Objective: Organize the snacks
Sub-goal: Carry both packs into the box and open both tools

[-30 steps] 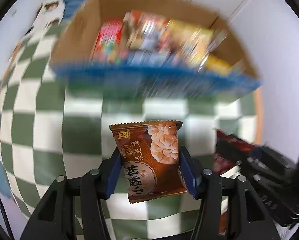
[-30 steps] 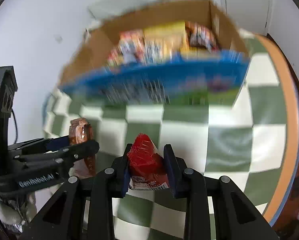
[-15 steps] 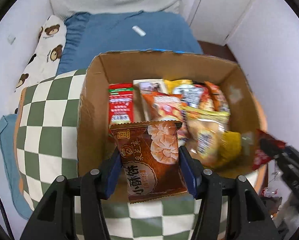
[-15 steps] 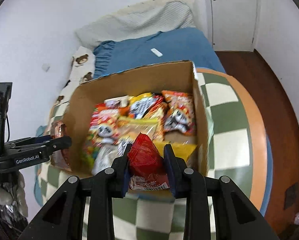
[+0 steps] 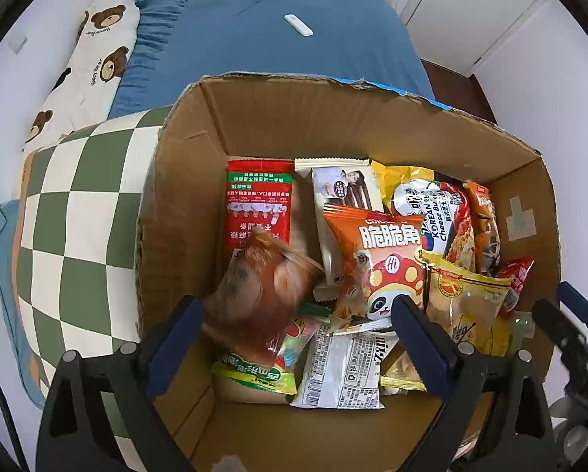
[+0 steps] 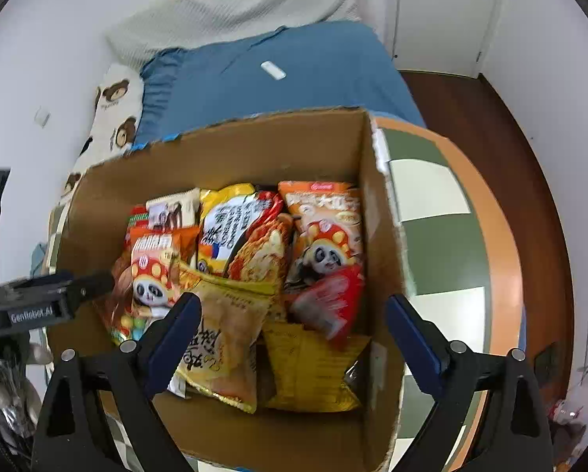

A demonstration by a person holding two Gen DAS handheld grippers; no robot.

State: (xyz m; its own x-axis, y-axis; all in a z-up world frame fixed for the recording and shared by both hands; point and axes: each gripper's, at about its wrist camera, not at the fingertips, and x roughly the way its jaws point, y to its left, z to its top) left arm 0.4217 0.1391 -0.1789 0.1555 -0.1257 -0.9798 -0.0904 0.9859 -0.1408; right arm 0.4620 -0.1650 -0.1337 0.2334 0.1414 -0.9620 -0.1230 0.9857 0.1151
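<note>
Snacks (image 5: 392, 259) fill a cardboard box (image 5: 333, 118); left claw (image 5: 297, 326) and right claw (image 6: 290, 322) are opening, nothing clamped.

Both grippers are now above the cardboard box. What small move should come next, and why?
Probably lift both away from the brown cardboard box. The left gripper and right gripper are opening with nothing pressed between the pads; the blurred brown snack packet and red snack packet are already among the snacks.

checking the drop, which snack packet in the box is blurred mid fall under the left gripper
The brown glossy packet at the cardboard box's left side: it alone is motion-blurred, below the opening left gripper; other packets lie sharp.
</note>
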